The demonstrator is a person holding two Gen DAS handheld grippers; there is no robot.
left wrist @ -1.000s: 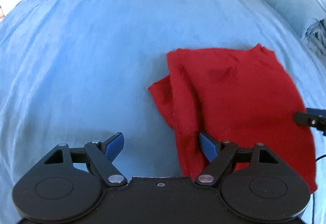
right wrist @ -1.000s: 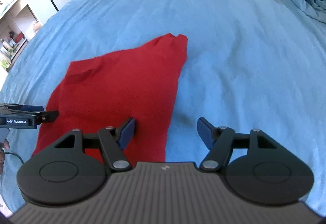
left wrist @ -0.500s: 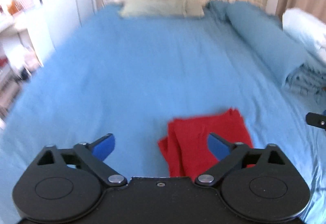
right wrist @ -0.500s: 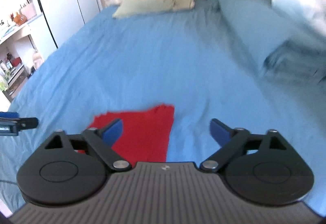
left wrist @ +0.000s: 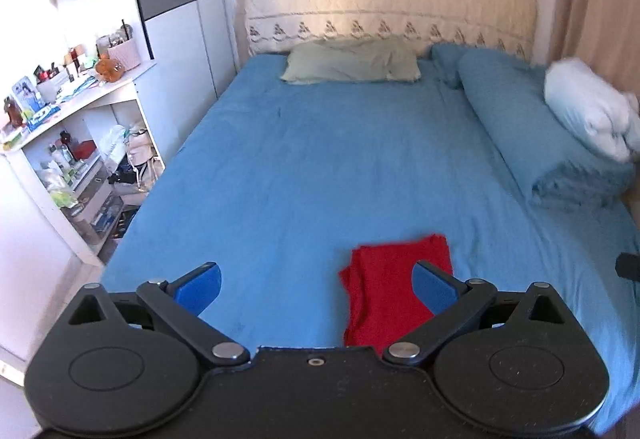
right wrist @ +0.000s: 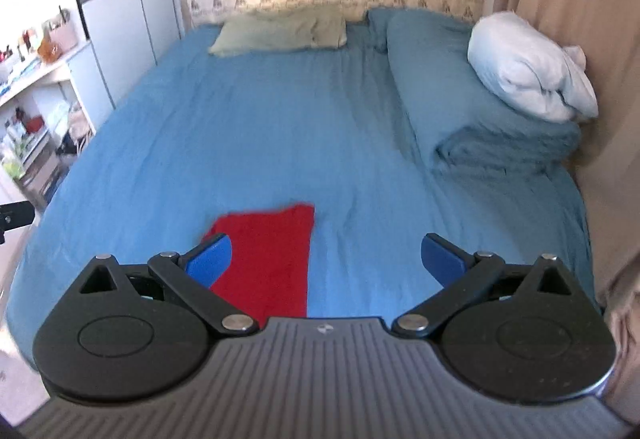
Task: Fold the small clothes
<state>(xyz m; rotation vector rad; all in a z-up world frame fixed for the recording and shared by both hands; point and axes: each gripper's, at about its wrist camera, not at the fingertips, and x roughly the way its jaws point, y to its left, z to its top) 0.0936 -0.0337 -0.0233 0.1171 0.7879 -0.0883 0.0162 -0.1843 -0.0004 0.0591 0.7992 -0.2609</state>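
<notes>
A small red garment point(left wrist: 390, 285) lies folded flat on the blue bedsheet point(left wrist: 320, 167) near the foot of the bed. It also shows in the right wrist view point(right wrist: 268, 255). My left gripper point(left wrist: 316, 285) is open and empty, raised well above and behind the garment, whose right part sits behind its right finger. My right gripper point(right wrist: 326, 259) is open and empty too, held high, with the garment behind its left finger. A tip of the right gripper shows at the left view's right edge point(left wrist: 628, 266).
A grey-green pillow point(left wrist: 352, 61) lies at the cream headboard point(left wrist: 388, 7). A rolled blue duvet point(left wrist: 532, 131) with a white bundle point(left wrist: 588, 115) runs along the right side. A cluttered white shelf point(left wrist: 68, 143) and a wardrobe point(left wrist: 176, 11) stand left; a curtain point(right wrist: 568, 19) hangs right.
Both grippers have pulled up and back from the garment, which now looks small and far. The garment lies where it was, and both grippers stay open.
</notes>
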